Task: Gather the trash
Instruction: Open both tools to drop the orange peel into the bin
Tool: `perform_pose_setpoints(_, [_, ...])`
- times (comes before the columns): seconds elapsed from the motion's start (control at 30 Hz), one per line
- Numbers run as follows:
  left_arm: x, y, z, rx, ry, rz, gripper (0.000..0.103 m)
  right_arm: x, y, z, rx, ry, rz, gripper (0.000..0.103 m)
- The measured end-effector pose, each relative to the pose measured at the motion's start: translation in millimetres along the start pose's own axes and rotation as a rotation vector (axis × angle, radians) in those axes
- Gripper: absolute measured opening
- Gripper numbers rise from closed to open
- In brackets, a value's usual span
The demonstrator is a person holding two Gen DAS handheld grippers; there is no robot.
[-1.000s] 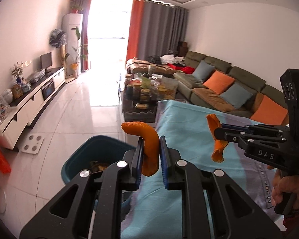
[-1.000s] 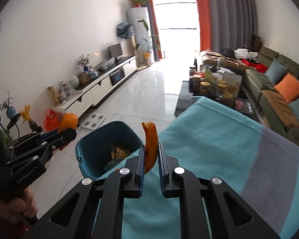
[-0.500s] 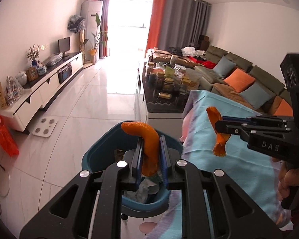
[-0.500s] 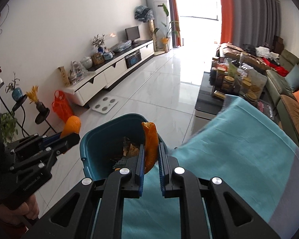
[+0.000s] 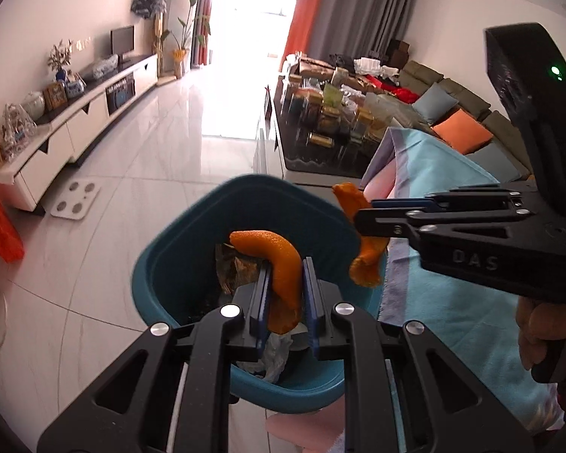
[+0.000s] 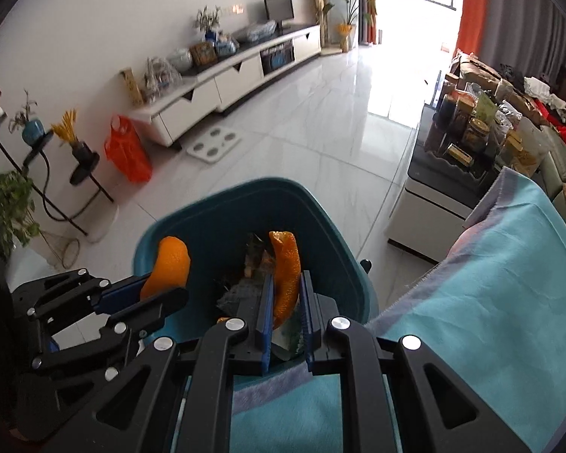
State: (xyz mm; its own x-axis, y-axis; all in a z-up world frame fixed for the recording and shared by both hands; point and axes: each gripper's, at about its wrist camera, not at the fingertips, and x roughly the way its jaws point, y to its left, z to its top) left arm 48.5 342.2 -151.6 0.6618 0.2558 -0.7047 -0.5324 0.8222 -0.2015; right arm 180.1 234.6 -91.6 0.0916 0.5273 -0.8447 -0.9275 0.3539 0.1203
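My left gripper [image 5: 285, 290] is shut on a curved orange peel [image 5: 279, 264] and holds it over the open teal trash bin [image 5: 177, 264]. My right gripper [image 6: 286, 294] is shut on a second orange peel [image 6: 286, 264], also above the teal bin [image 6: 215, 222]. In the left wrist view the right gripper [image 5: 362, 213] holds its peel [image 5: 366, 260] over the bin's right rim. In the right wrist view the left gripper [image 6: 166, 288] holds its peel [image 6: 169, 264] over the bin's left side. Paper and wrapper trash [image 5: 237, 264] lies in the bin.
A table under a teal cloth [image 6: 490, 302] stands right of the bin. A dark coffee table with jars [image 5: 328, 128] is beyond it, a sofa with cushions [image 5: 456, 113] at the right. A white TV cabinet [image 6: 237, 75], a floor scale [image 6: 215, 143] and an orange bag [image 6: 126, 154] are left.
Both grippers have moved left off the teal cloth with their peels and now hang over the bin, which fills more of both views.
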Motion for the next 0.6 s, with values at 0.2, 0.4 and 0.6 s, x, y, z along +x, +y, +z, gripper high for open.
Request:
perform_pose_setpoints(0.2, [30.0,2.7,0.5,0.0,0.031,0.006,0.019,15.7,3.0,5.1,-0.004,0.032,-0.006,0.03])
perform_pose_setpoints(0.4, [31.0,3.1,6.2,-0.009,0.002,0.023,0.05,-4.4,-8.6,4.7,0.041,-0.024,-0.004,0.041])
perform_pose_setpoints(0.6, [-6.4,-3.2,18.2,-0.009,-0.113,0.051,0.092,-55.8,-28.6,-5.8,0.098,-0.157,0.029,0.074])
